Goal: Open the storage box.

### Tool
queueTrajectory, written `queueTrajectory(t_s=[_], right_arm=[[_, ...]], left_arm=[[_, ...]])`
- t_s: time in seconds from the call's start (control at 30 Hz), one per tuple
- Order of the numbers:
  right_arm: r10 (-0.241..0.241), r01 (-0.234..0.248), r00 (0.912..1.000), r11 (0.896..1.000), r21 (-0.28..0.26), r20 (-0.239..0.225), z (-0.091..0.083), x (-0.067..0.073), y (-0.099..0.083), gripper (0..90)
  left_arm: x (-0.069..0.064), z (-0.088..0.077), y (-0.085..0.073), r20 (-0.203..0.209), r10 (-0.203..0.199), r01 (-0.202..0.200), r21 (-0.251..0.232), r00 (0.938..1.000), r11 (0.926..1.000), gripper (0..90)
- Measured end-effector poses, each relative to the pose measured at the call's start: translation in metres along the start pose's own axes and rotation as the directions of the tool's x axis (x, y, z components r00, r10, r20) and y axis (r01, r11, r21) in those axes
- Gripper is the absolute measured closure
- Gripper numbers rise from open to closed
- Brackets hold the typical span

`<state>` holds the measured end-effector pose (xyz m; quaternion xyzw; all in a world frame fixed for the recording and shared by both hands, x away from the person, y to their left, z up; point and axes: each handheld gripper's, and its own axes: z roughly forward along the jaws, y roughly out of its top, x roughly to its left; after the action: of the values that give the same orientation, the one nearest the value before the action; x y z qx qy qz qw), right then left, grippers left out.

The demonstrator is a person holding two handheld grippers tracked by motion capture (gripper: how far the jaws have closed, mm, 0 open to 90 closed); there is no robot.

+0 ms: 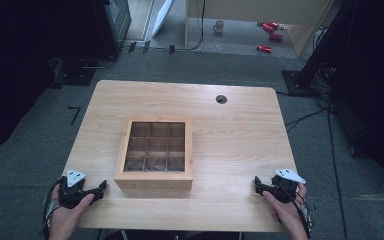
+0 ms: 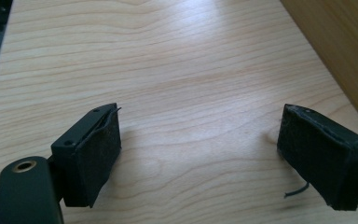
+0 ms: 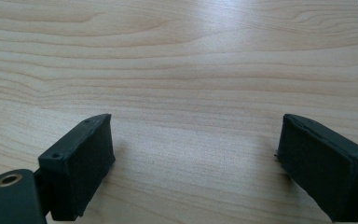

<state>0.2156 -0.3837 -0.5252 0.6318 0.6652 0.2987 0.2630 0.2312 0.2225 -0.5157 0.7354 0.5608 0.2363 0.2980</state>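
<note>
Both pairs of jaws stand spread wide with nothing between them. From the high view, the left gripper point(image 1: 99, 189) rests at the near left corner of the surface point(image 1: 240, 125), its tips just beside the near left corner of the wooden box point(image 1: 154, 150), while the right gripper point(image 1: 258, 186) sits at the near right edge, well apart from the box. That box lies near the middle of the surface, slightly left, its top showing a grid of nine compartments. The left gripper view adds what the high view cannot: the worn black pads point(image 2: 98, 154) with bare wood grain between them, a loose thread by one pad, and the side wall of the box point(image 2: 340, 46) rising at the far right. The right gripper view gives only pale grain between its own pads point(image 3: 86, 163). A round cable hole point(image 1: 221, 99) marks the far side of the surface. Grey carpet surrounds it, with red cans point(image 1: 270, 35) and a mug point(image 1: 219, 26) on the floor far behind.
</note>
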Motion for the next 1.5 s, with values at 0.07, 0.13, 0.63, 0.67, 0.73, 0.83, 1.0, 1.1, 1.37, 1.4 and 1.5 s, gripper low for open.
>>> queueTrajectory(t_s=[0.07,0.13,0.63,0.67,0.73,0.83,1.0,1.1,1.37,1.4,1.5], right_arm=[[0.000,0.000,1.0000,1.000,0.000,0.000,0.000,0.000,0.000,10.4],[-0.001,0.001,1.0000,1.000,0.000,-0.001,0.000,0.000,0.000,10.4],[-0.029,0.029,0.9996,0.999,-0.013,-0.004,-0.007,0.013,0.004,12.5],[-0.030,0.030,0.9995,0.999,-0.018,-0.008,-0.008,0.015,0.005,12.5],[-0.031,0.031,0.9995,0.999,-0.025,-0.011,-0.009,0.017,0.006,12.5],[-0.026,0.025,0.9995,0.999,-0.036,-0.020,-0.011,0.022,0.008,12.6],[-0.033,0.032,0.9992,0.998,-0.062,-0.024,-0.017,0.031,0.013,12.6],[-0.044,0.042,0.9985,0.996,-0.080,-0.033,-0.022,0.039,0.017,12.7],[-0.083,0.073,0.9929,0.991,-0.113,-0.086,-0.030,0.063,0.028,12.7],[-0.082,0.070,0.9921,0.991,-0.116,-0.096,-0.031,0.066,0.030,12.7],[-0.086,0.071,0.9887,0.989,-0.127,-0.123,-0.034,0.074,0.036,12.7]], left_arm=[[0.001,-0.002,0.000,0.007,-0.003,0.004,-0.010,1.0000,0.9999,13.8],[0.002,-0.007,0.001,0.029,-0.013,0.015,-0.041,0.9995,0.9990,13.8],[-0.012,-0.030,0.010,0.284,0.049,0.007,-0.194,0.9577,0.9809,14.6],[-0.012,-0.030,0.010,0.284,0.049,0.007,-0.194,0.9577,0.9809,15.1],[-0.014,-0.031,0.010,0.300,0.064,-0.004,-0.199,0.9519,0.9801,16.0],[-0.017,-0.031,0.011,0.319,0.081,-0.018,-0.198,0.9442,0.9800,18.2],[-0.020,-0.035,0.012,0.349,0.068,0.008,-0.213,0.9345,0.9769,22.8],[-0.023,-0.036,0.013,0.369,0.077,0.005,-0.216,0.9262,0.9764,24.0],[-0.037,-0.038,0.013,0.400,0.125,-0.037,-0.222,0.9081,0.9744,32.0],[-0.038,-0.038,0.013,0.400,0.130,-0.043,-0.220,0.9073,0.9745,33.1],[-0.042,-0.036,0.013,0.396,0.144,-0.061,-0.214,0.9069,0.9749,35.4]])
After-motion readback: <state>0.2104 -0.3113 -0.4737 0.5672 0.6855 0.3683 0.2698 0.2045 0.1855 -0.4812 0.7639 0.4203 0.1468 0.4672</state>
